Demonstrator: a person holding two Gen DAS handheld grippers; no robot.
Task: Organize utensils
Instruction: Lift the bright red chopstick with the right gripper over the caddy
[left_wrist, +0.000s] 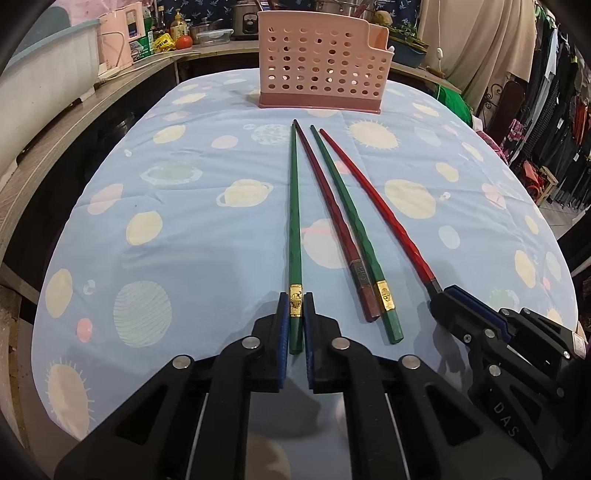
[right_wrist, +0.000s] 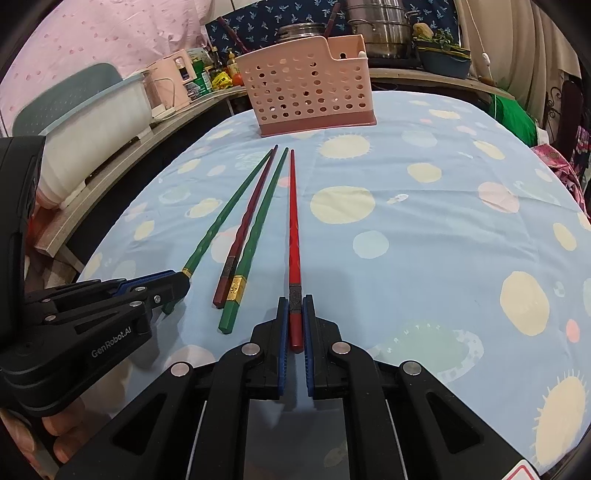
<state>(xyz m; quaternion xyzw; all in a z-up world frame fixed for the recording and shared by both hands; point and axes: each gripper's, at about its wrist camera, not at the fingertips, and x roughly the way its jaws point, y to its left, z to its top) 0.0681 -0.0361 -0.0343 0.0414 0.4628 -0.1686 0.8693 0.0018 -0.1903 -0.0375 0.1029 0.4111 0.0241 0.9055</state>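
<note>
Both claws are clamped now: the left gripper (left_wrist: 295, 314) has its blue pads pinched on the thick end of a green chopstick (left_wrist: 294, 221), right at the gold band, and the right gripper (right_wrist: 295, 314) is clenched the same way on the butt of the bright red chopstick (right_wrist: 294, 229). No earlier frame backs any motion, so I speak only of how they stand. Each stick lies flat on the planet-print tablecloth (left_wrist: 166, 229), tip pointing toward the pink perforated holder (left_wrist: 320, 62) at the far end of the table. Between the two held sticks lie a dark red chopstick (left_wrist: 328, 218) and a second green chopstick (left_wrist: 351, 229), touching each other near their handles and not gripped. Holding such long, slim sticks by the very end looks risky to me: once lifted, the far tip may droop or swing, and a thin faceted shaft could twist or slide between the pads. A swinging tip could knock the loose pair, or catch the holder's wall or rim and tip it. The two grippers also sit near each other, so lifting together could make them collide.
</note>
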